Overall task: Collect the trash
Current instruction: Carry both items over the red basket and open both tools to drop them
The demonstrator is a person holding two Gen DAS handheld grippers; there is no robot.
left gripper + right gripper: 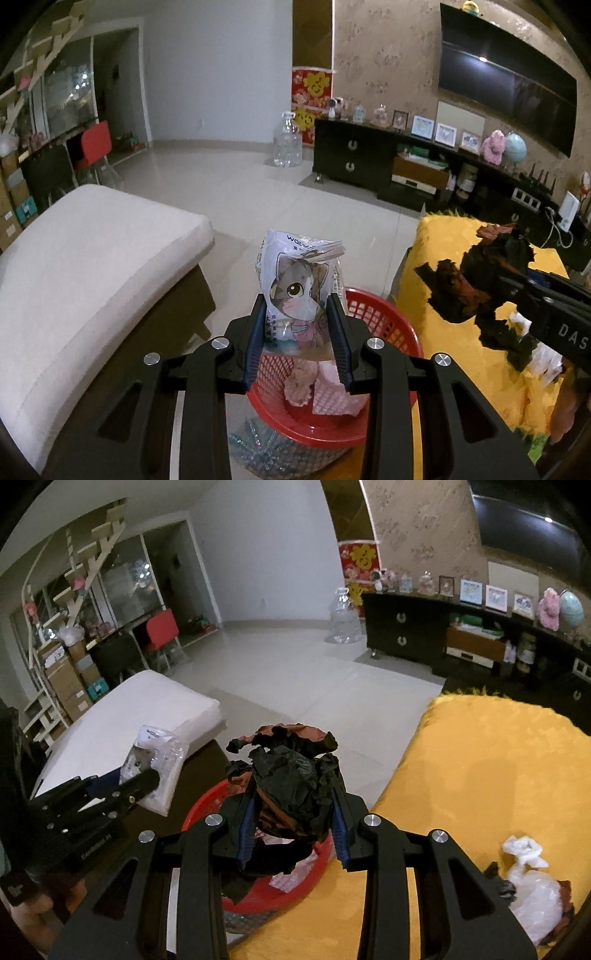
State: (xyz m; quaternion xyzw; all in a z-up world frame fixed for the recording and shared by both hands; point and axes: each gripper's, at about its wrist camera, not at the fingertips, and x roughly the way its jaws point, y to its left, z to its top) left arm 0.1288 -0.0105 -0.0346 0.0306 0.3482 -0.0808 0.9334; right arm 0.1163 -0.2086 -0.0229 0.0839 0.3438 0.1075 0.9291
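Left wrist view shows one clear plastic bag [299, 291] printed with a grey cartoon cat, pinched upright between the two blue pads of the left claw [300, 328], directly above one red mesh basket [384, 321]. The bag's top is crumpled and folded over, and its printed lettering is too small to read. Inside the basket lie a pinkish crumpled lump and a pale checked wrapper, both partly hidden by the claw's fingers.

Right wrist view shows one ragged wad of black and rust-brown paper [291, 775] clamped in the right claw [293, 830], hanging over the same basket's far rim [207, 805]; the wad hides most of the basket. On the yellow cloth-covered surface [480, 775] to the right sit one knotted white plastic bag [532, 897] and a small dark scrap beside it, cut off by the frame's edge. One white cushion [92, 258] lies to the left.
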